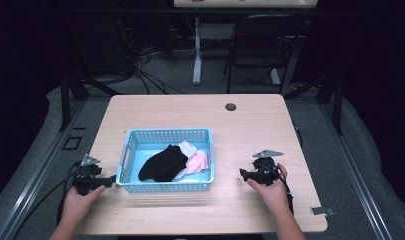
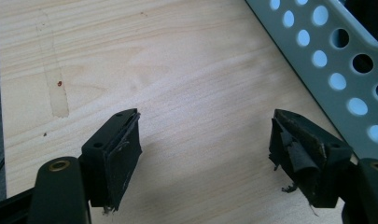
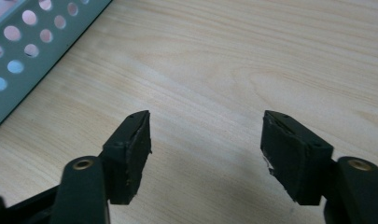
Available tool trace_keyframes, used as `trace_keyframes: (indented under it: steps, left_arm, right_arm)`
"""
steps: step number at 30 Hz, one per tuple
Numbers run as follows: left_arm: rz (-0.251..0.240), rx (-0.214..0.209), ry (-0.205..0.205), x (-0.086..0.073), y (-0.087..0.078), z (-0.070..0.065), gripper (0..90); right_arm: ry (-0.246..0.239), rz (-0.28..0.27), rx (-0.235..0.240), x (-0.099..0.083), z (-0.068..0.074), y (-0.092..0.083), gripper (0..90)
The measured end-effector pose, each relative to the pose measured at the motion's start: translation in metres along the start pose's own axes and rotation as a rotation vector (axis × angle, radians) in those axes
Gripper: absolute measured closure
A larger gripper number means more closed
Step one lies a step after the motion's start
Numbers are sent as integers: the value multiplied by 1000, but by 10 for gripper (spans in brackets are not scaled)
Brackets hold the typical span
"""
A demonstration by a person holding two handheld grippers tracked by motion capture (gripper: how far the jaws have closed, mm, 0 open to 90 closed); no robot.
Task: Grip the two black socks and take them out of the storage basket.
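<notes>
Your wooden counter (image 1: pixel 250 130) fills the middle of the high view, with a small dark round cap (image 1: pixel 231 107) near its far edge and a black folding chair (image 1: pixel 262 42) on the floor beyond it. On the counter's left half sits a light blue perforated basket (image 1: pixel 132 145); inside it a black garment (image 1: pixel 163 163) lies on top of a white cloth (image 1: pixel 187 147) and a pink cloth (image 1: pixel 199 162). Your left hand (image 1: pixel 77 202) holds the left hand-held gripper (image 1: pixel 110 180) just beside the basket's left near corner, jaws pointing toward it; in the left gripper view its jaws stand spread wide over bare wood with nothing between them, the basket wall at upper right, and the worn pads (image 2: pixel 123 158) are frayed. Your right hand (image 1: pixel 272 190) holds the right hand-held gripper (image 1: pixel 243 174) on the open counter to the right of the basket, apart from it, its jaws likewise spread and empty.
</notes>
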State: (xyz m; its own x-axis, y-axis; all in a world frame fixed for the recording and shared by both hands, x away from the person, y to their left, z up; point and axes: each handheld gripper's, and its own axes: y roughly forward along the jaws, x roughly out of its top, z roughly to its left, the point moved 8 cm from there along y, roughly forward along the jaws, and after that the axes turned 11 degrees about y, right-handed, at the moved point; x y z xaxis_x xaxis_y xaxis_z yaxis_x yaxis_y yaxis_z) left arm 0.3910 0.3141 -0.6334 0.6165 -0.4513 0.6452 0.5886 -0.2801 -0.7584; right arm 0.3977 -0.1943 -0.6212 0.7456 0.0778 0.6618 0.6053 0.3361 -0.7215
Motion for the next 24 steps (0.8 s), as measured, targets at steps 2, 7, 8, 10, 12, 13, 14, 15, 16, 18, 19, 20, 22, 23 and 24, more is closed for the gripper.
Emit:
trace_keyframes:
  steps: [2, 7, 8, 10, 12, 13, 14, 15, 16, 18, 19, 20, 22, 23, 24]
  left_arm:
    - [-4, 3, -1, 0, 0, 0, 246]
    - [-3, 3, 1, 1, 0, 0, 247]
    - [-4, 4, -1, 1, 0, 0, 246]
    - [-4, 3, 1, 1, 0, -1, 247]
    - [-9, 4, 5, 1, -1, -1, 247]
    - [-13, 5, 3, 1, -2, -1, 246]
    - [-13, 4, 3, 1, -2, -1, 246]
    - [-10, 4, 4, 1, -2, -1, 247]
    - [-10, 5, 5, 1, -2, -1, 247]
    - [-13, 4, 4, 1, -3, -1, 246]
    - [-16, 4, 3, 2, -3, -2, 247]
    - [-15, 3, 5, 1, -3, -2, 246]
    - [-13, 7, 3, 1, -3, -2, 247]
    - [-11, 9, 6, 0, -3, -1, 246]
    - [-9, 9, 7, 0, -3, -1, 247]
  right_arm:
    - [-5, 4, -6, 0, 0, 0, 398]
    - [-1, -47, 0, 3, -1, -5, 432]
    - [1, -42, -5, 3, -2, -6, 430]
    - [12, -37, -12, 2, -4, -5, 430]
    - [18, -31, -8, 3, -5, -5, 432]
    - [17, -31, -11, 3, -5, -5, 433]
    - [17, -36, -13, 3, -5, -4, 446]
    - [16, -42, -12, 4, -5, -4, 455]
    - [15, -38, -4, 3, -3, -4, 460]
    - [1, -36, 5, 3, -1, -3, 466]
    - [-5, -33, 1, 2, 0, -3, 472]
    - [-19, -26, -3, 2, 0, -4, 474]
    - [-40, -23, -26, 2, 2, -4, 481]
    - [-64, -28, -43, 4, 3, -5, 481]
    - [-81, -36, -57, 5, 3, -5, 489]
